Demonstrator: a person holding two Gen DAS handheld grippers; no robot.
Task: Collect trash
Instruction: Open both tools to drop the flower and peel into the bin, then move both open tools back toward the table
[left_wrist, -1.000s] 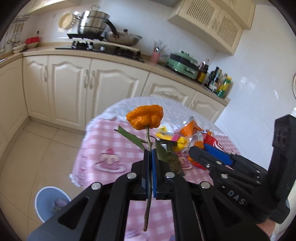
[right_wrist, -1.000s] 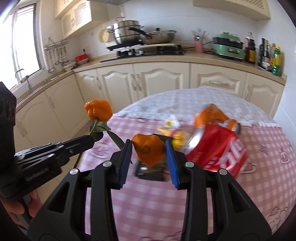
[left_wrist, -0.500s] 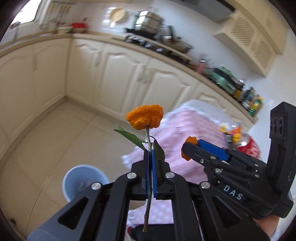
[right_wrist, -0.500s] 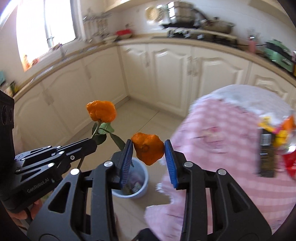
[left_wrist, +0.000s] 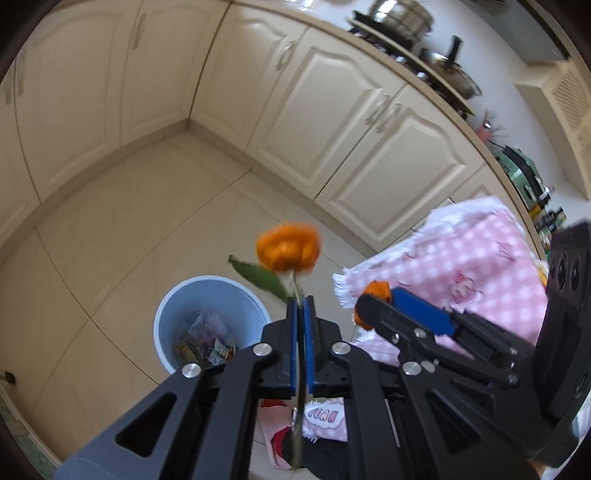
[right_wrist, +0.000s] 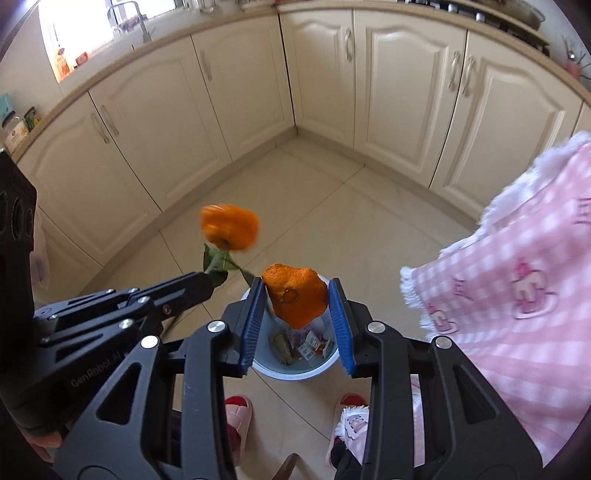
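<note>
My left gripper (left_wrist: 302, 304) is shut on the stem of an orange flower (left_wrist: 289, 250) with green leaves; it also shows in the right wrist view (right_wrist: 229, 226). My right gripper (right_wrist: 295, 291) is shut on a piece of orange peel (right_wrist: 297, 300), also visible in the left wrist view (left_wrist: 375, 291). A light blue trash bin (left_wrist: 192, 299) with wrappers inside stands on the floor. In the right wrist view the bin (right_wrist: 295, 369) lies directly under the peel. The flower is held above and to the left of the bin.
A table with a pink checked cloth (right_wrist: 517, 280) hangs at the right. Cream cabinets (right_wrist: 399, 85) line the far walls around the tiled floor (left_wrist: 129, 229). The person's feet in pink-red slippers (right_wrist: 238, 413) stand just before the bin.
Both grippers swung away from the table and tilted down toward the floor. The bin has come under the right gripper. Both keep their hold on the flower and the peel.
</note>
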